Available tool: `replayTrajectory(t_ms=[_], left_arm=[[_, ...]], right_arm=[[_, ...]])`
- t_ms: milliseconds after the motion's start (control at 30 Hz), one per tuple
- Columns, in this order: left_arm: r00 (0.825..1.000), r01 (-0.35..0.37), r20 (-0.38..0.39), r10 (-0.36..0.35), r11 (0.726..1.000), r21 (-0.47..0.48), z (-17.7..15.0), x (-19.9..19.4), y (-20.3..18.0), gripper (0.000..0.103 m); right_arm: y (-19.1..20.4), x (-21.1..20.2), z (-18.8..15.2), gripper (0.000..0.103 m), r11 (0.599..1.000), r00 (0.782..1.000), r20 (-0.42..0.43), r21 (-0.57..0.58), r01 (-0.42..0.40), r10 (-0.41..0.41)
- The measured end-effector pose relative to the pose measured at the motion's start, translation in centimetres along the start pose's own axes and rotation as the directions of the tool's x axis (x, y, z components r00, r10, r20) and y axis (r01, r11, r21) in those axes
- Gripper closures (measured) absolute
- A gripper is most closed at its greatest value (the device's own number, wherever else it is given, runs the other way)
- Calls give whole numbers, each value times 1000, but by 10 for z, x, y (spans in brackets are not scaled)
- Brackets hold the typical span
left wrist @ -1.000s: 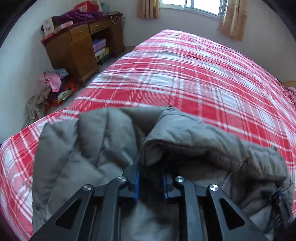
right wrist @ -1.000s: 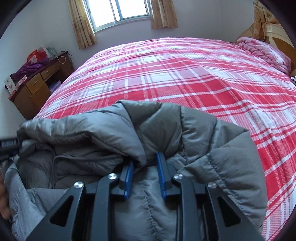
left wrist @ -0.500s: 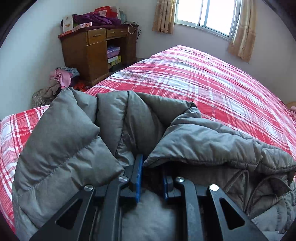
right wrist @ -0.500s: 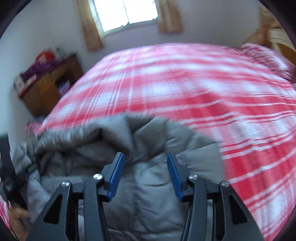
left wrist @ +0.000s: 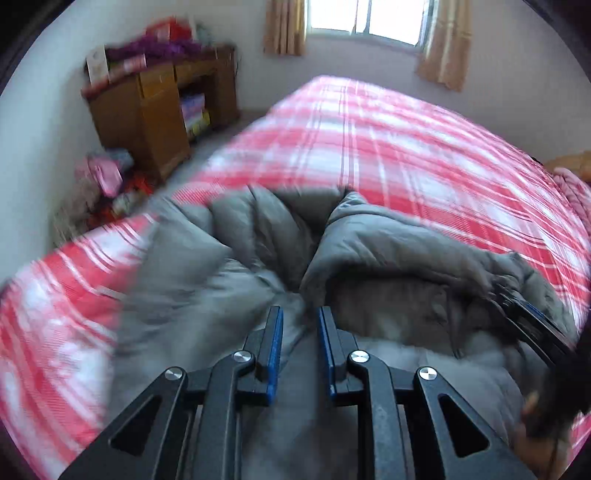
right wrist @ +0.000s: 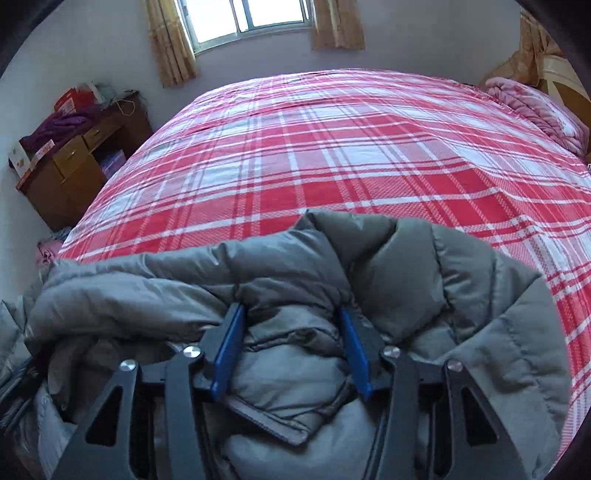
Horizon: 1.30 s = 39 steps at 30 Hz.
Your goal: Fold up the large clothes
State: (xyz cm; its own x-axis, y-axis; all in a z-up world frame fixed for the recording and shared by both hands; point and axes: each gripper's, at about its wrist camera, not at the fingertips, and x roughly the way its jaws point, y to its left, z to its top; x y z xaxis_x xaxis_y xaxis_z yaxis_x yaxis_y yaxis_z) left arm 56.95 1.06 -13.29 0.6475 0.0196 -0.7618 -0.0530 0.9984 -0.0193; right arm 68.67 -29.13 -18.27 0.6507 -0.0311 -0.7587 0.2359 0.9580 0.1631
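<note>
A grey quilted down jacket [left wrist: 388, 258] lies bunched at the near edge of the bed [left wrist: 406, 147], and it also shows in the right wrist view [right wrist: 461, 280]. My left gripper [left wrist: 300, 314] has its jaws narrowly apart over a fold of the jacket, with fabric lying between them; the view is blurred. My right gripper [right wrist: 291, 314] is open wide, its blue-padded fingers either side of a rolled fold without pinching it. The right gripper also shows at the right edge of the left wrist view [left wrist: 532, 325].
The bed has a red and white plaid cover [right wrist: 332, 155]. A wooden desk [left wrist: 155, 110] with piled things stands at the left wall, clothes [left wrist: 107, 177] on the floor beside it. A pink blanket [right wrist: 535, 107] lies at the far right. A window [right wrist: 251, 18] is behind.
My right gripper has opened and let go of the jacket fold. My left gripper's jaws have parted a little and the jacket has dropped lower onto the bed.
</note>
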Motion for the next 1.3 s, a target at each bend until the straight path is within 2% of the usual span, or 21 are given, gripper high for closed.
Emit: replayTrajectory(t_ms=[33, 67, 133, 167, 233, 300, 333, 400, 500, 600, 700, 800, 967, 1100, 1200, 1300], left_arm=[[999, 14, 46, -14, 1000, 0, 4, -16, 0, 83], [995, 58, 82, -57, 998, -14, 13, -27, -1, 83], [984, 147, 114, -140, 988, -53, 37, -32, -5, 83], [980, 166, 122, -156, 983, -78, 50, -28, -8, 83], [984, 155, 109, -143, 982, -109, 69, -5, -18, 80], [991, 130, 50, -126, 986, -107, 72, 27, -28, 79], [991, 134, -7, -135, 987, -90, 64, 49, -34, 79], [994, 83, -67, -86, 996, -39, 39, 85, -40, 79], [995, 98, 19, -97, 995, -37, 19, 88, -37, 79], [999, 35, 22, -35, 999, 6, 20, 92, -50, 79], [999, 18, 34, -19, 1000, 13, 22, 93, -51, 79], [999, 34, 39, -34, 999, -5, 20, 93, -45, 79], [999, 7, 42, -8, 1000, 16, 21, 93, -50, 79], [999, 44, 30, -44, 999, 1, 22, 90, -45, 79], [997, 81, 2, -81, 997, 2, 23, 59, -35, 79], [992, 108, 61, -110, 994, 24, 10, -1, -20, 79]], right_arm=[[-1, 1, 0, 48, 1000, 1000, -2, 7, -5, 6], [-2, 1, 1, 47, 1000, 1000, -3, 8, -8, 8], [1, 0, 2, 45, 1000, 1000, -1, -7, 8, -8], [4, 0, 1, 45, 1000, 1000, 1, -20, 21, -21], [8, 2, 1, 45, 999, 999, 5, -33, 35, -35], [6, 2, 0, 44, 999, 1000, 6, -31, 27, -27], [4, 2, 0, 44, 1000, 1000, 6, -25, 18, -17], [1, 2, 0, 44, 1000, 1000, 6, -19, 10, -10], [3, 3, 0, 39, 1000, 1000, 10, -27, 1, -1], [5, 4, 0, 39, 999, 1000, 7, -36, 12, -11], [10, 6, -1, 39, 998, 999, 6, -55, 40, -39], [16, 8, -1, 38, 994, 997, 3, -83, 76, -76], [19, 9, -1, 37, 990, 995, 6, -98, 103, -103], [21, 10, -1, 36, 985, 991, 12, -110, 130, -130], [22, 10, 0, 35, 983, 990, 2, -117, 139, -140], [18, -8, 3, 35, 984, 991, -10, -121, 133, -135]])
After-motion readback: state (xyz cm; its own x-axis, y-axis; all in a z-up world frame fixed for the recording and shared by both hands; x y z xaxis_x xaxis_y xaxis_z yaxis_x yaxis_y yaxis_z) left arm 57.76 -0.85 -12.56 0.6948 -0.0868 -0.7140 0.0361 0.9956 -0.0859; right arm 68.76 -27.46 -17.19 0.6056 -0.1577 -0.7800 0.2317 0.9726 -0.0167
